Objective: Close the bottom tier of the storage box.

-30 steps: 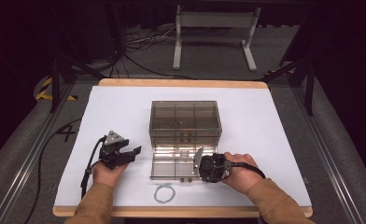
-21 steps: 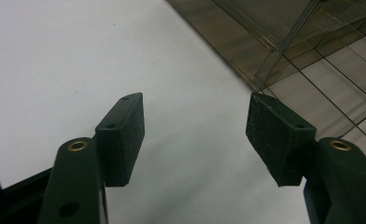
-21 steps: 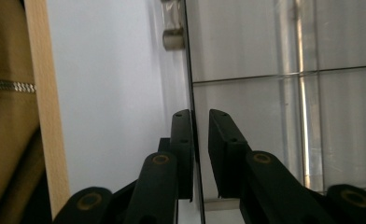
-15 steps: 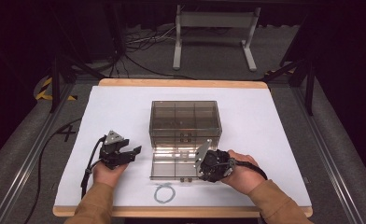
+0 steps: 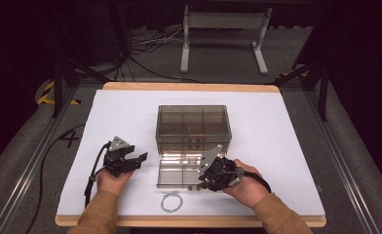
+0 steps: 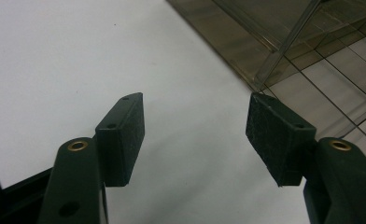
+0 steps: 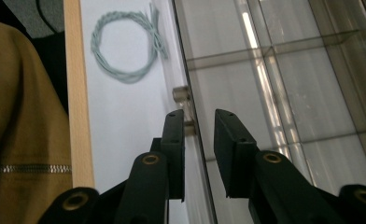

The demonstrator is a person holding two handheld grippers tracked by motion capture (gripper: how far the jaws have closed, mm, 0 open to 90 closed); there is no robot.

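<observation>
High view: a smoky clear box (image 5: 193, 127) stands near the middle of the white table (image 5: 286, 146), and its drawer (image 5: 177, 176) is pulled out toward the near edge. The right gripper (image 5: 209, 176) sits at the drawer's front right corner, tipped on its side, probably so its jaws can straddle the thin front wall from the end. The left gripper (image 5: 133, 161) rests just left of the box, apart from it, jaws pointing at the drawer's side; it looks parked, ready to steady the box if needed. A coil (image 5: 171, 201) of pale twisted cord lies by the near edge, just in front of the drawer, untouched.

Left gripper view: the left gripper (image 6: 195, 126) has its jaws spread wide over bare table, holding nothing. The box corner (image 6: 284, 46) and the drawer floor show beyond the right-hand pad, close but not touching.

Right gripper view: the right gripper (image 7: 199, 126) has its jaws close together, one on each side of the drawer's front wall, next to a small knob (image 7: 181, 94). A narrow gap shows between pad and wall on one side, so I cannot tell whether the wall is truly pinched. That placement suits sliding the drawer. The coil (image 7: 127, 46) lies beyond on the table, near the wooden edge (image 7: 76, 93), beside a tan sleeve (image 7: 22, 116).
</observation>
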